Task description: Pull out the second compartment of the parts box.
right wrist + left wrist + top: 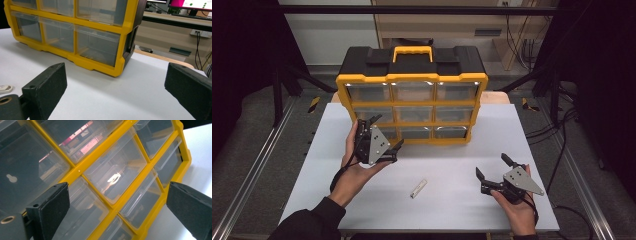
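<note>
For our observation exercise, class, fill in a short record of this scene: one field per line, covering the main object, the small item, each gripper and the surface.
main object: yellow and black drawer organiser, upright at the table's far edge, clear drawers facing the person
small item: white stick-shaped piece, lying flat between the two hands
left gripper: jaws open, held close to the organiser's lower left drawers
right gripper: jaws open, low over the table, holding nothing
surface: white table top

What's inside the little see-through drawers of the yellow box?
The clear plastic drawers of the yellow and black organiser box look empty near the left hand-held gripper. Glare hides the top row's contents.
</note>
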A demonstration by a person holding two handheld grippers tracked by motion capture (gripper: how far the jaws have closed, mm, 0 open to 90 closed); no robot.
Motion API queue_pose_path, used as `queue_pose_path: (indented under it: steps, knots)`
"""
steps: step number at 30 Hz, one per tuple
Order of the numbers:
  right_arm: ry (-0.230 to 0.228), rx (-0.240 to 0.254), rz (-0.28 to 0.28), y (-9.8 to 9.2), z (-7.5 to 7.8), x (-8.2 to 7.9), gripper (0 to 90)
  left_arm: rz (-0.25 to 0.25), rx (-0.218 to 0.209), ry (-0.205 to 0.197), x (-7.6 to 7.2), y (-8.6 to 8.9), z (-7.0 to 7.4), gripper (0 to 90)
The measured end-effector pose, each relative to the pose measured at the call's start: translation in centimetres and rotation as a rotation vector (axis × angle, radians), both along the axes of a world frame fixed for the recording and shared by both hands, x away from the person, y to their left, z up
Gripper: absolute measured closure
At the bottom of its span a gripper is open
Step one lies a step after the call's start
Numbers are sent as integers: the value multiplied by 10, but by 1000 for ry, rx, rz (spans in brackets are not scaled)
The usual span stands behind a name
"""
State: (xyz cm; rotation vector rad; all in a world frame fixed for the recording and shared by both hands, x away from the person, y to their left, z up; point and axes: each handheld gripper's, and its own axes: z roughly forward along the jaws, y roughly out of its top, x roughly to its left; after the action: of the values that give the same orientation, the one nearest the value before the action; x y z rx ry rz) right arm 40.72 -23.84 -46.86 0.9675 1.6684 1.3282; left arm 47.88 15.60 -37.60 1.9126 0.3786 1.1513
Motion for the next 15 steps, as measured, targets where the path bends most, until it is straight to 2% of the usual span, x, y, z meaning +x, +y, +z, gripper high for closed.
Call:
queue_pose_path:
  steps: [3,8,9,11,13,15]
  knots:
    - [1,-2,1,0,0,0,44,13,42,-30,-1,-2,-1,53]
    - [0,-11,-2,1,0,0,44,15,71,-43,-1,-7,1,56]
    - [0,-12,-2,1,0,0,43,16,87,-53,-2,-8,3,57]
    - [-1,-26,-2,2,-2,0,34,26,131,-105,-8,-11,12,72]
    - [0,-35,-4,2,-3,0,34,34,133,-112,-9,-12,16,76]
    - [9,-37,-1,2,-4,2,31,42,128,-101,-8,-13,21,74]
